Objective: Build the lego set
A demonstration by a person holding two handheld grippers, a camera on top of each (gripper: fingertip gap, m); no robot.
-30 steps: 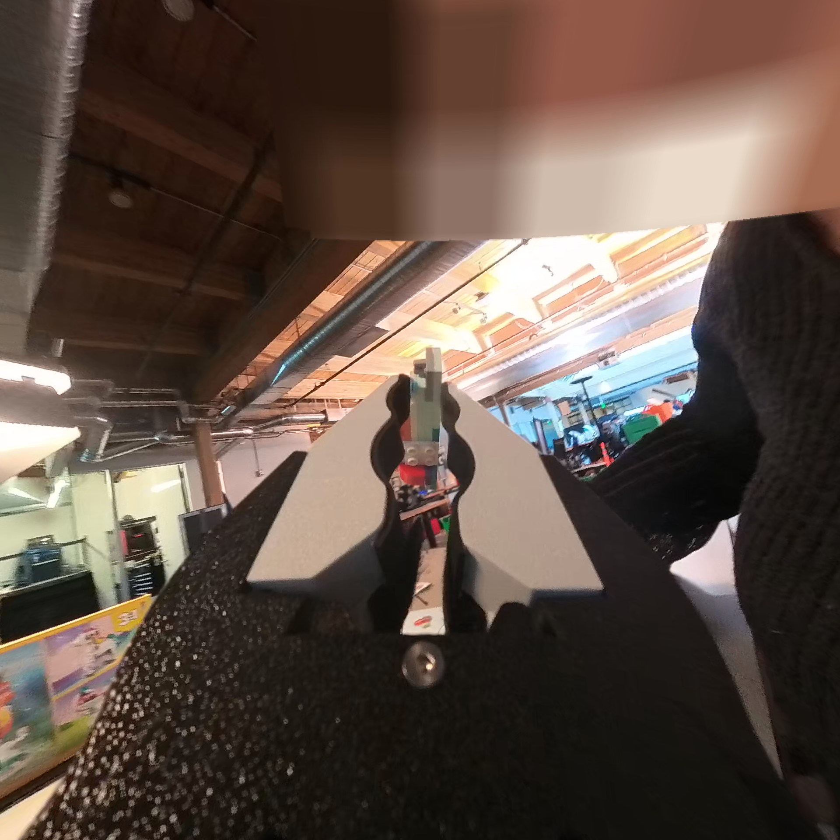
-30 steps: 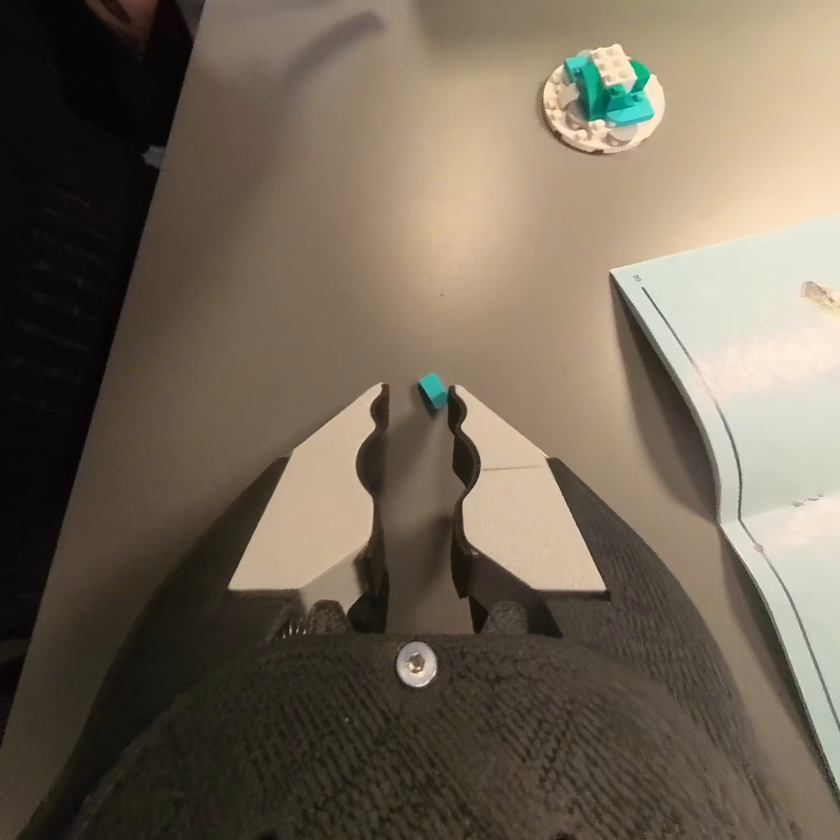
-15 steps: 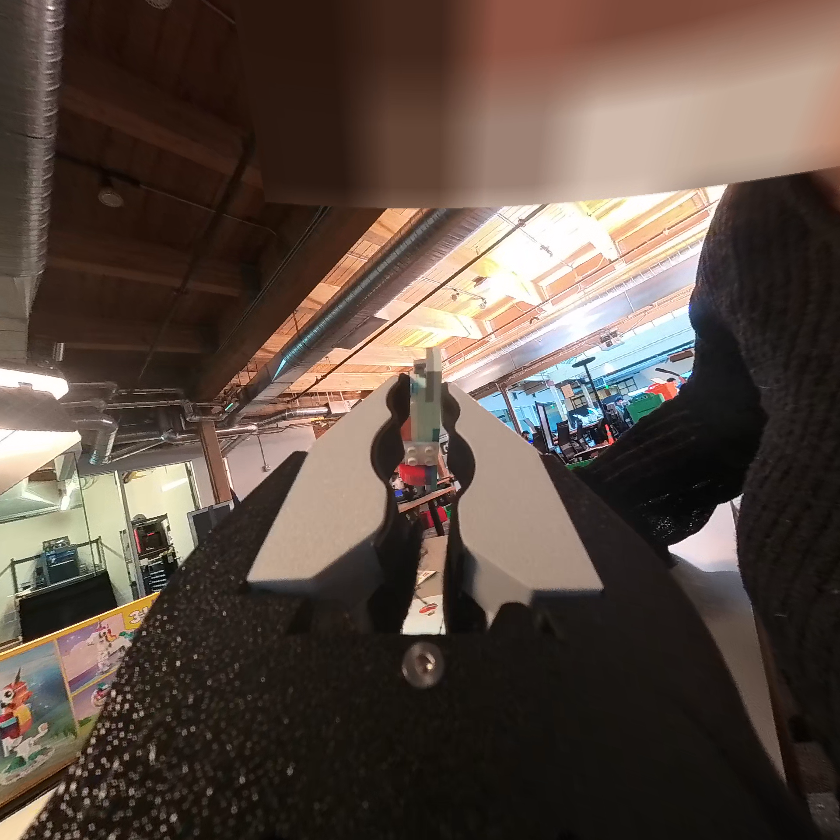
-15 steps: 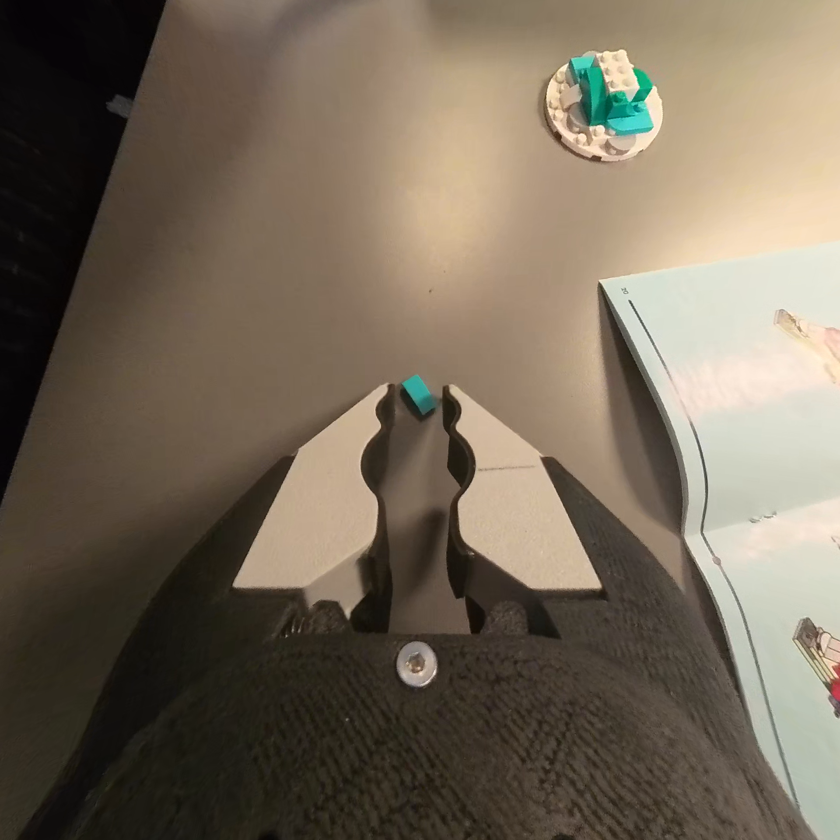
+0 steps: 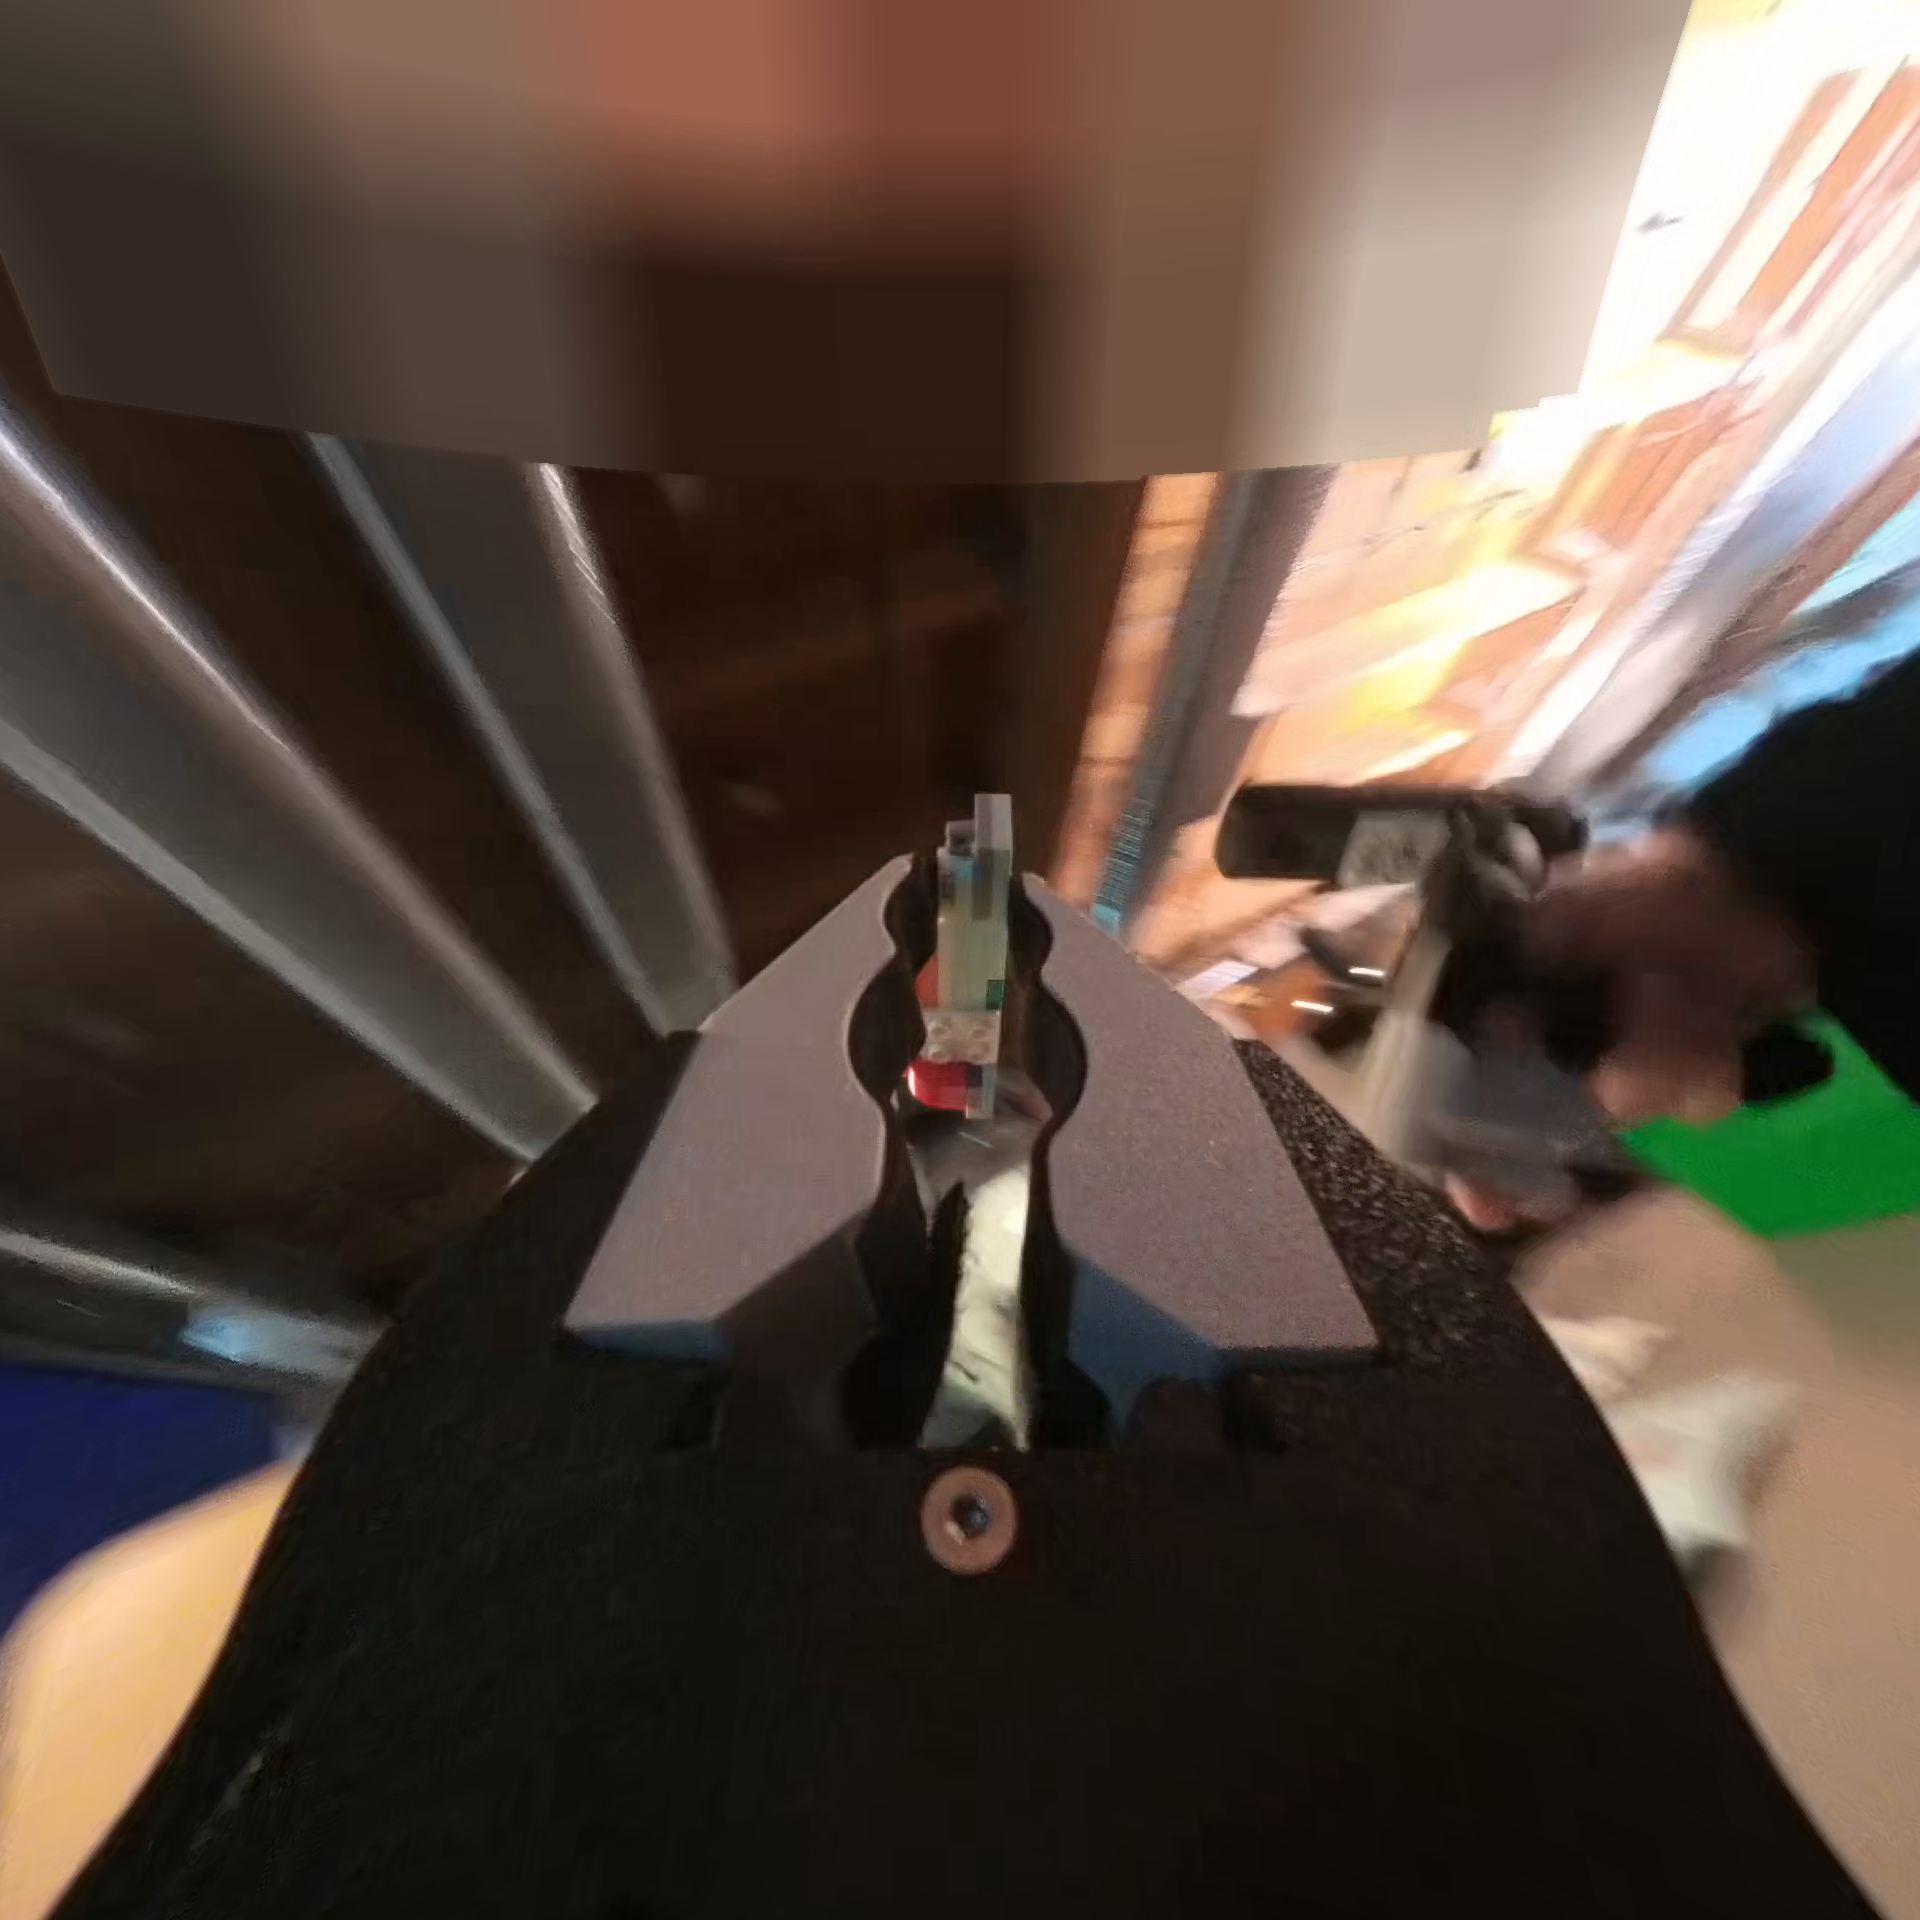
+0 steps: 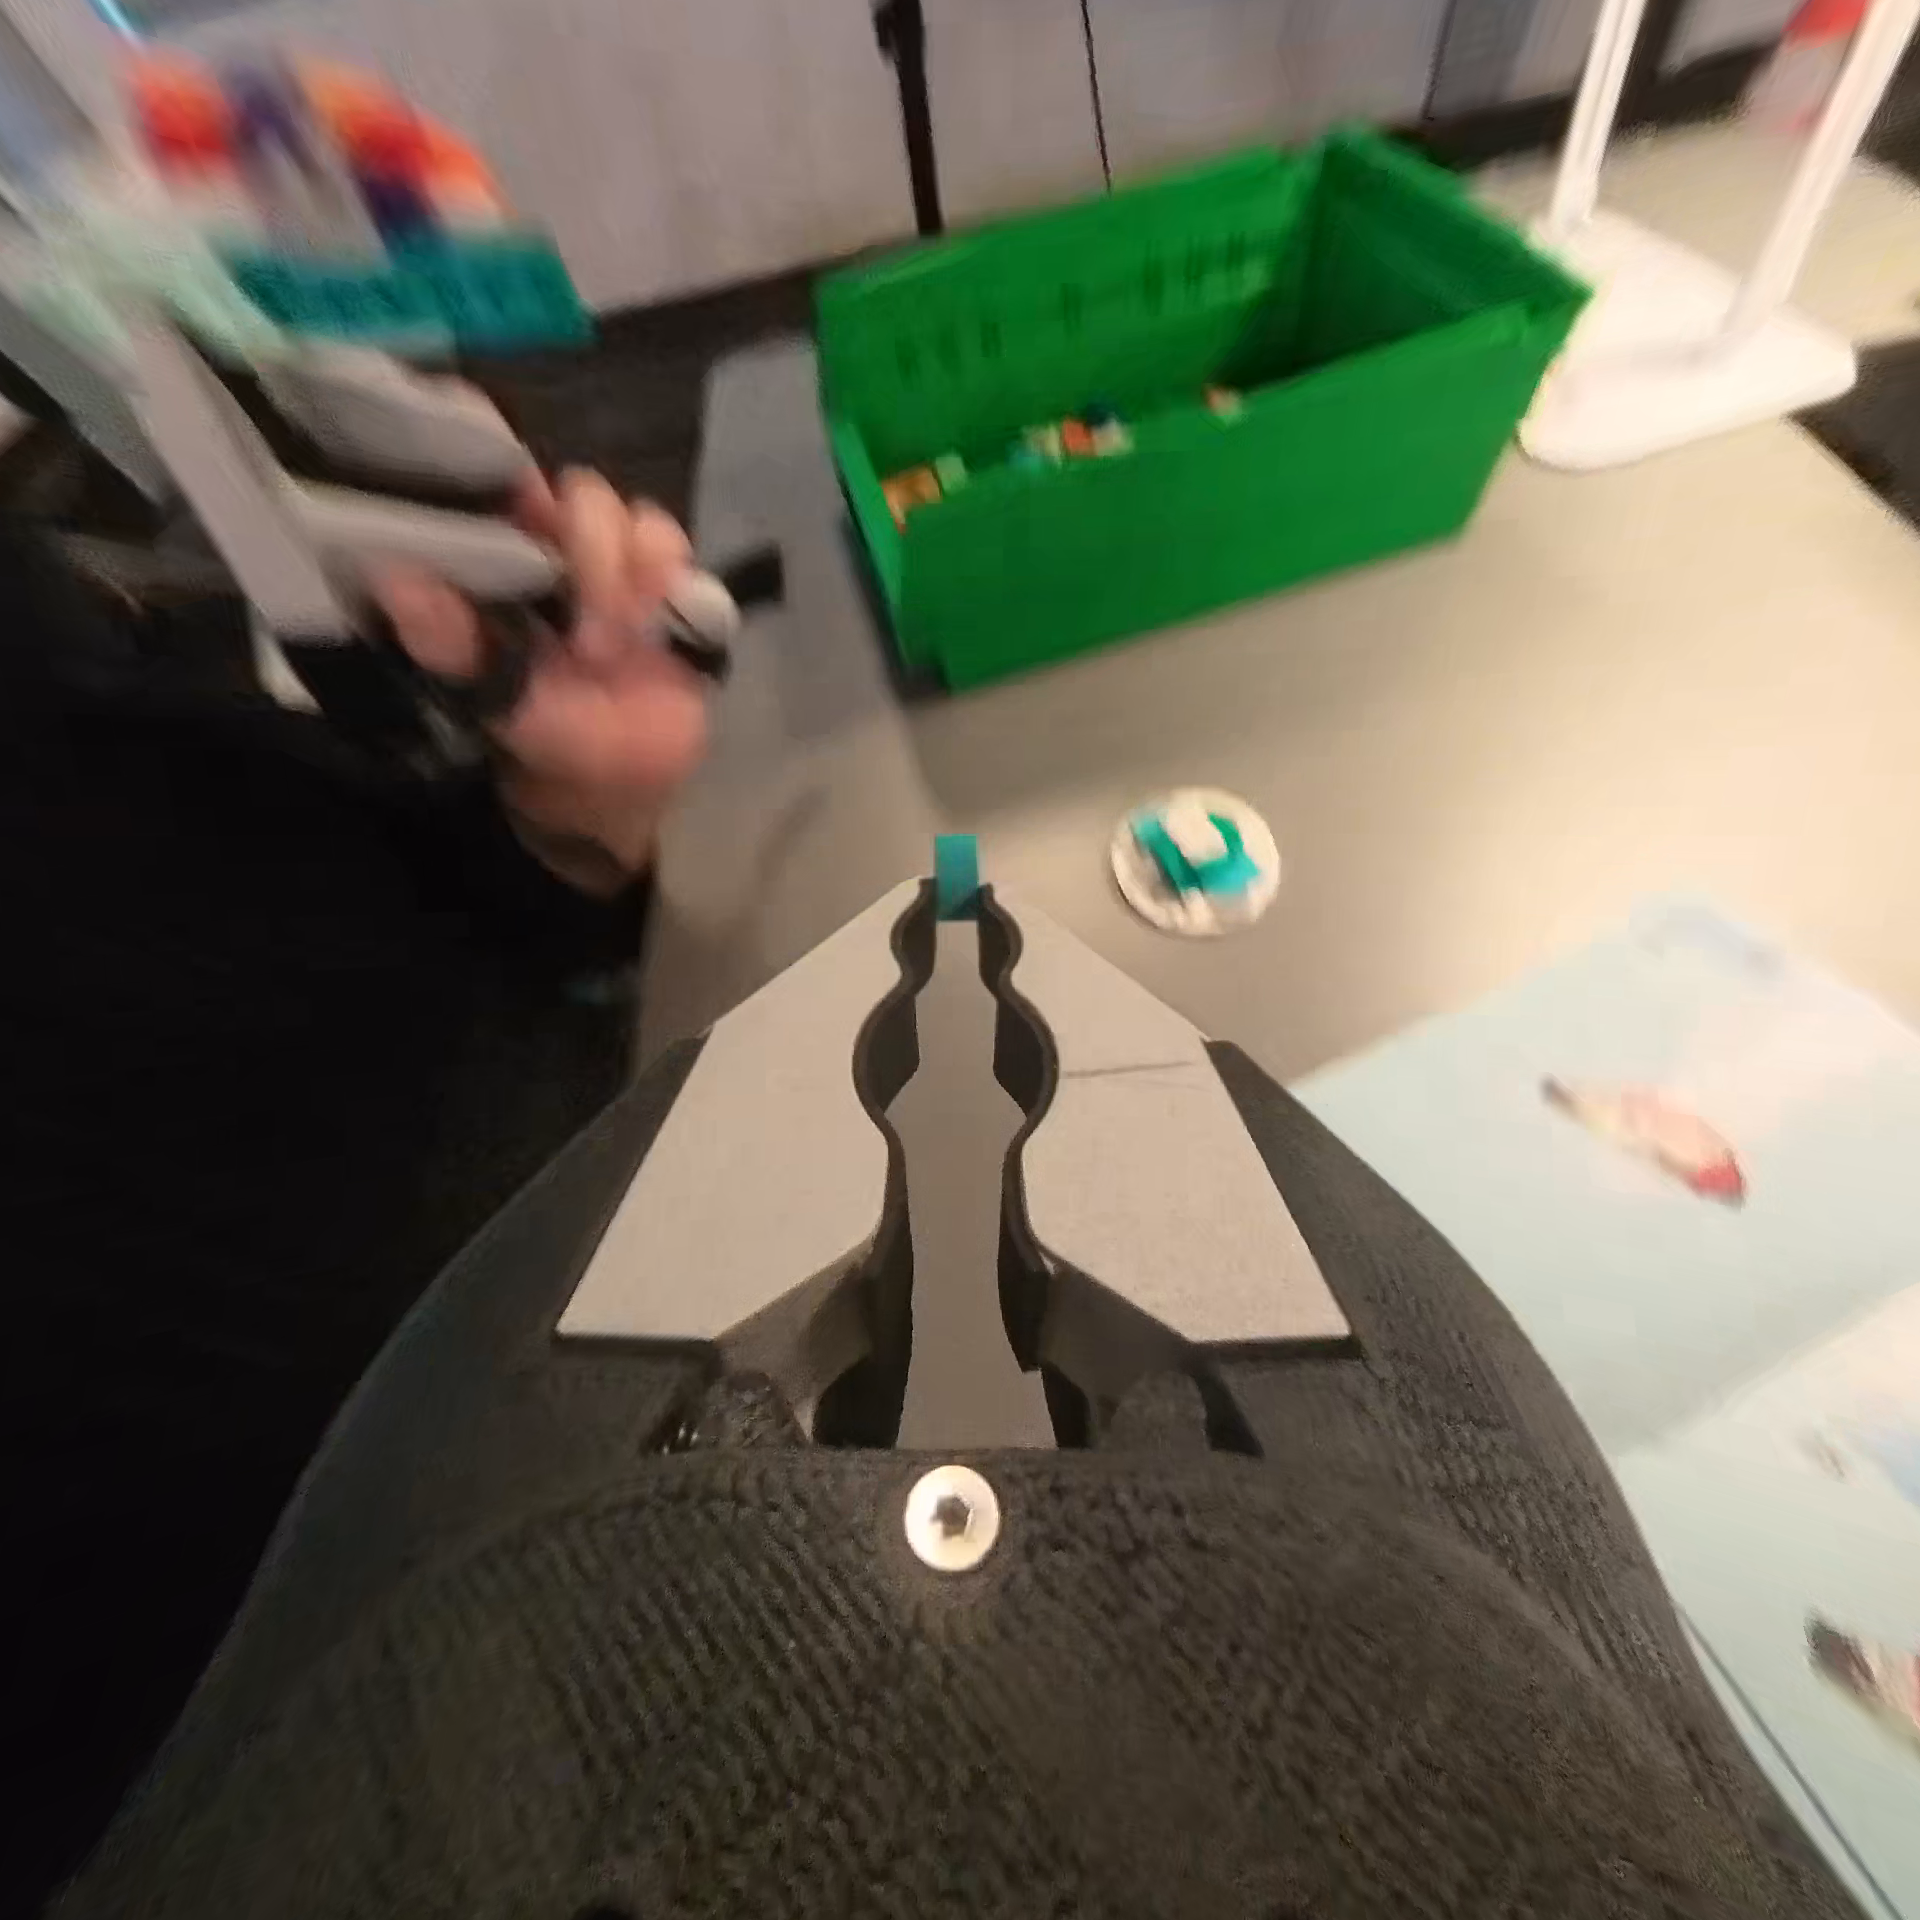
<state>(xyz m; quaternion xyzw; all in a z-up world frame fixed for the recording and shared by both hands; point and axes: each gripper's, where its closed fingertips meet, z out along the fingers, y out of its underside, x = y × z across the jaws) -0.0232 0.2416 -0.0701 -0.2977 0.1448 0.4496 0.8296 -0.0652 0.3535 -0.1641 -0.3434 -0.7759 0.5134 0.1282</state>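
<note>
My left gripper (image 5: 975, 894) is shut on a small lego assembly (image 5: 972, 951) of pale green, white and red pieces, held up in the air and pointing at the ceiling. My right gripper (image 6: 956, 894) is shut on a small teal brick (image 6: 956, 878) and holds it above the grey table (image 6: 1351, 727). A round white lego base with teal and white bricks (image 6: 1195, 862) sits on the table, right of my right fingertips. The other gripper, held in a hand (image 6: 582, 665), shows blurred at upper left in the right wrist view.
A green bin (image 6: 1164, 499) with loose bricks stands at the back of the table. An open light blue instruction booklet (image 6: 1621, 1195) lies at the right. A white stand (image 6: 1714, 343) is at the far right. A dark sleeve (image 6: 260, 883) fills the left.
My right gripper has shut on the teal brick and lifted it off the table, tilting up to face the bin. My left gripper has swung, with the assembly still held; both views are motion blurred.
</note>
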